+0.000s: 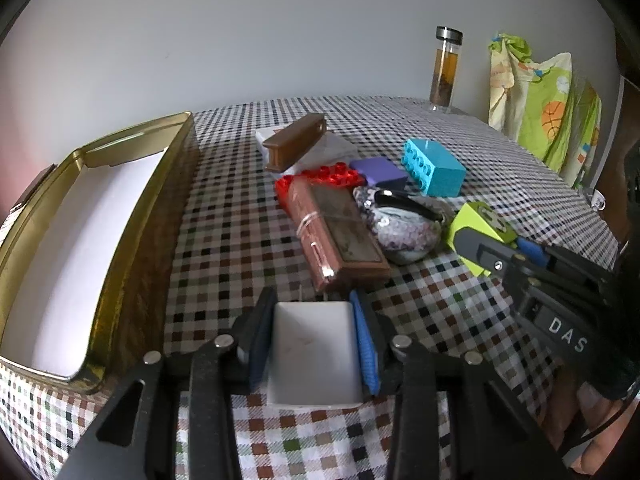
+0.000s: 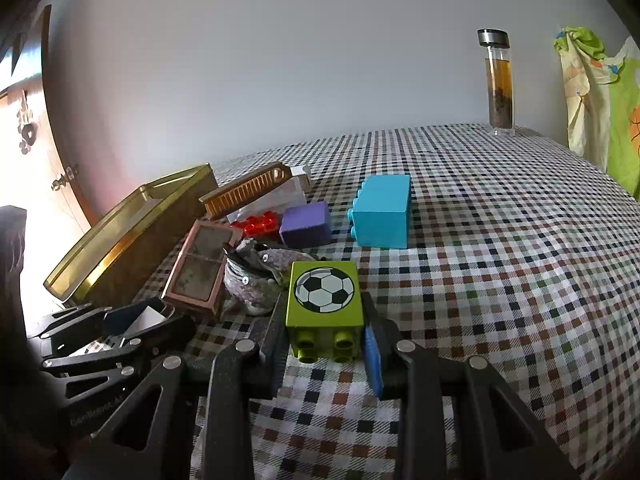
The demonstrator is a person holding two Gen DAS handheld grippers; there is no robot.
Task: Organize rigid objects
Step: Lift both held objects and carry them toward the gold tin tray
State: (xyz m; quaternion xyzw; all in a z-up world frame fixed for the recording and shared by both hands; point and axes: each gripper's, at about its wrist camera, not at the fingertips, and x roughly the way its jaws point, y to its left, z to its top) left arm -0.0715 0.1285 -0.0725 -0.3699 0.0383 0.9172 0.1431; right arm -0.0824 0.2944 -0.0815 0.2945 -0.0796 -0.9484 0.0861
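Two grippers worked the checked tablecloth (image 2: 500, 280): left gripper (image 1: 314, 344) pinched a white block (image 1: 316, 356) low over the cloth, right gripper (image 2: 326, 344) clamped a green football block (image 2: 325, 304). Beyond lay one rose-coloured flat case (image 1: 340, 236), one sequinned pouch (image 1: 404, 228), one red brick (image 1: 332, 174), one purple block (image 2: 306, 224), one teal brick (image 2: 384, 210), one brown comb-like bar (image 1: 296, 142) on something white. One gold tin (image 1: 132, 216) sat left; only the left wrist view showed its white-lined inside, only the right wrist view the football print. One lidded glass bottle (image 2: 498, 84) stood farthest back by hanging printed fabric (image 1: 540, 100).
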